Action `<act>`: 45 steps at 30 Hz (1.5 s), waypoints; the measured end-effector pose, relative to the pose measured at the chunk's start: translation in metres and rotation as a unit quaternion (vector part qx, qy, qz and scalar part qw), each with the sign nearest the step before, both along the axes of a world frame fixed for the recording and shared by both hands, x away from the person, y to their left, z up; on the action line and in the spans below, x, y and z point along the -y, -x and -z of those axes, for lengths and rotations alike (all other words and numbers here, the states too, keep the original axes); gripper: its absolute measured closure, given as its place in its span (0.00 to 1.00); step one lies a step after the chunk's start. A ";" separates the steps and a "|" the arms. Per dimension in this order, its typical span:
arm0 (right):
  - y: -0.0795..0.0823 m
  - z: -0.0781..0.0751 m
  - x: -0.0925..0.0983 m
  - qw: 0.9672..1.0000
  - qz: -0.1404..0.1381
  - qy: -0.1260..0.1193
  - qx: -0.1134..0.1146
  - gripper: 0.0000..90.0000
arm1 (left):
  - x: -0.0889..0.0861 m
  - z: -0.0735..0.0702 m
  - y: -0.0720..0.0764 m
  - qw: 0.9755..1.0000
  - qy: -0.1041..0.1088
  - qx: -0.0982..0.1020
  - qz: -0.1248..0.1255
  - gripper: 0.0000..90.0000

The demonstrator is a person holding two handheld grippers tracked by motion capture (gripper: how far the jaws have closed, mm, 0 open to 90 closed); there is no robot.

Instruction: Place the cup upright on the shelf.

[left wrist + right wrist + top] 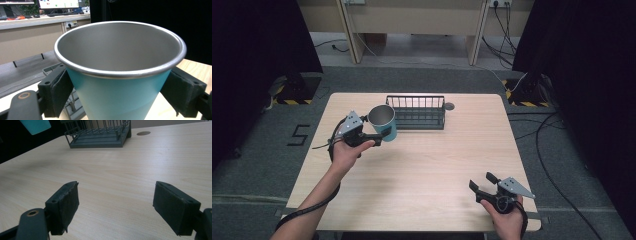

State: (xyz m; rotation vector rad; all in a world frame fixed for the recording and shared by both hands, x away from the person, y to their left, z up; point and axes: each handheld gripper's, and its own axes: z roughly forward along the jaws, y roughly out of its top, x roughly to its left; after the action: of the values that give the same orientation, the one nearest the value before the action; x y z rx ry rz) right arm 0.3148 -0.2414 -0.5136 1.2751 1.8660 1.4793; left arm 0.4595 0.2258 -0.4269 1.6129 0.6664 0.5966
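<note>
We see left gripper [379, 136] jaws clamped on teal cup [383, 121], upright; right gripper [482, 182] jaws wide apart, holding nothing.

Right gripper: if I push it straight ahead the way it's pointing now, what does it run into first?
Bare table lies ahead of the open right gripper. Farther along that line stands the wire basket, probably the first thing met, though depth is hard to judge. The teal cup, held in the left gripper, sits off to the side.

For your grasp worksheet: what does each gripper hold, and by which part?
Left gripper clamps the teal cup by its side wall, below the rim. Right gripper holds nothing.
</note>
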 end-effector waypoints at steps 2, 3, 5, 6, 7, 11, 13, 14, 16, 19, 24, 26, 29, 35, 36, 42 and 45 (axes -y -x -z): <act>0.000 0.000 0.000 1.000 0.000 0.000 -0.001 0.24 | 0.001 -0.001 -0.002 1.000 0.001 0.000 -0.002 0.17; 0.000 0.000 0.000 1.000 0.000 0.000 -0.001 0.24 | 0.002 -0.001 -0.003 1.000 0.001 0.001 -0.003 0.17; 0.000 0.000 0.000 1.000 0.001 -0.001 -0.001 0.24 | 0.002 -0.002 -0.005 1.000 0.000 0.000 -0.003 0.17; 0.000 0.000 0.000 1.000 0.000 -0.001 -0.001 0.24 | 0.003 -0.002 -0.006 1.000 0.001 0.000 -0.003 0.17; 0.000 0.000 0.000 1.000 0.000 -0.001 -0.001 0.24 | 0.003 -0.003 -0.007 1.000 0.000 0.000 -0.003 0.17; 0.000 0.000 0.000 1.000 0.000 0.000 -0.001 0.24 | 0.005 -0.005 -0.010 1.000 0.001 0.001 -0.004 0.17; 0.000 0.000 0.000 1.000 0.000 0.000 -0.001 0.24 | 0.006 -0.006 -0.012 1.000 0.001 0.002 -0.005 0.17; 0.000 0.000 0.000 1.000 0.000 0.000 -0.001 0.24 | 0.007 -0.006 -0.013 1.000 0.001 0.002 -0.005 0.17; 0.000 0.000 0.000 1.000 0.000 0.000 -0.002 0.24 | 0.008 -0.006 -0.015 1.000 0.000 0.002 -0.006 0.17; 0.000 0.000 0.000 1.000 0.000 -0.001 -0.002 0.24 | 0.009 -0.007 -0.017 1.000 -0.002 0.002 -0.006 0.17; 0.000 0.000 0.000 1.000 0.000 -0.003 -0.003 0.24 | 0.013 -0.010 -0.020 1.000 -0.004 0.003 -0.006 0.17; 0.000 0.000 0.000 1.000 0.000 -0.003 -0.003 0.24 | 0.014 -0.011 -0.022 1.000 -0.004 0.003 -0.007 0.17; 0.000 0.000 0.001 1.000 0.000 -0.002 -0.002 0.24 | 0.016 -0.012 -0.025 1.000 -0.005 0.003 -0.008 0.17; 0.000 0.000 0.001 1.000 0.000 -0.003 -0.002 0.24 | 0.018 -0.011 -0.031 1.000 -0.007 -0.001 -0.010 0.17; 0.000 0.000 0.001 1.000 0.001 -0.002 -0.001 0.24 | 0.019 -0.012 -0.032 1.000 -0.008 -0.001 -0.010 0.17; 0.000 0.000 0.001 1.000 0.001 -0.002 -0.001 0.24 | 0.023 -0.014 -0.037 1.000 -0.008 -0.002 -0.009 0.17; 0.000 0.000 0.001 1.000 0.001 -0.006 -0.004 0.25 | 0.026 -0.015 -0.040 1.000 -0.007 -0.001 -0.008 0.17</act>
State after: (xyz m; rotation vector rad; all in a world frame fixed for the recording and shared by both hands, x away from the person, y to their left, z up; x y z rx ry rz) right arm 0.3146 -0.2425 -0.5136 1.2905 1.8627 1.4874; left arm 0.4994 0.2000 -0.4116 1.6227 0.6791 0.6130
